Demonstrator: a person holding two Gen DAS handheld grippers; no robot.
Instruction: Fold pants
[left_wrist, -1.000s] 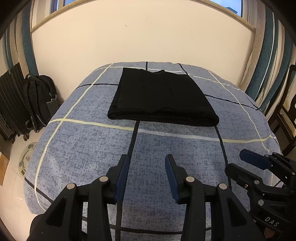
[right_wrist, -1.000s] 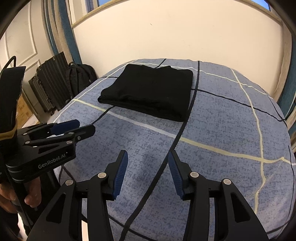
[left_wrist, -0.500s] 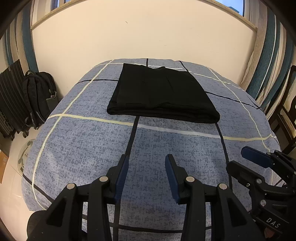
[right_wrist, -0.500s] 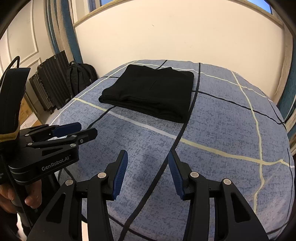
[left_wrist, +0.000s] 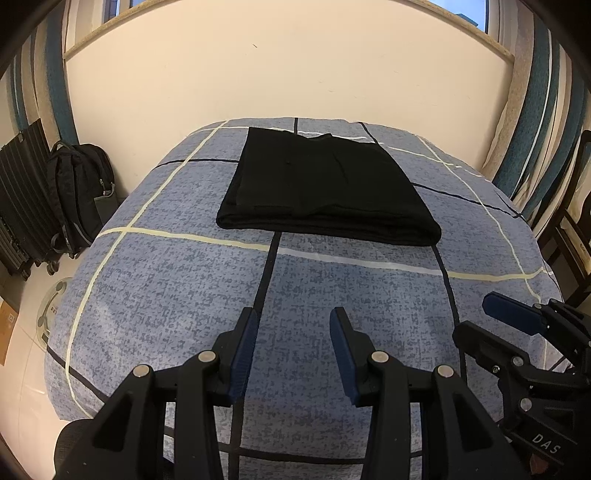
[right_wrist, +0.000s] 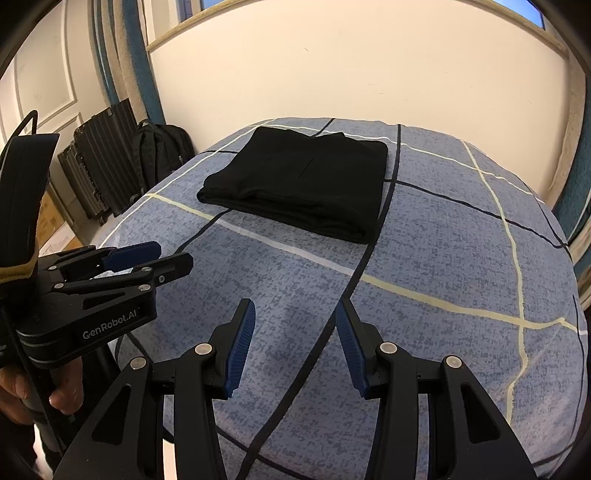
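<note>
The black pants lie folded into a flat rectangle at the far end of the bed, near the wall; they also show in the right wrist view. My left gripper is open and empty, held above the near part of the bed, well short of the pants. My right gripper is open and empty too, beside the left one. Each gripper shows in the other's view: the right gripper at the lower right, the left gripper at the left.
The bed has a blue-grey cover with yellow, white and black lines. A black backpack and dark suitcases stand on the floor left of the bed. A round scale lies on the floor. Striped curtains and a dark chair are at the right.
Both grippers have pulled slightly back and up from the bed; the pants lie as before. The jaws stay open.
</note>
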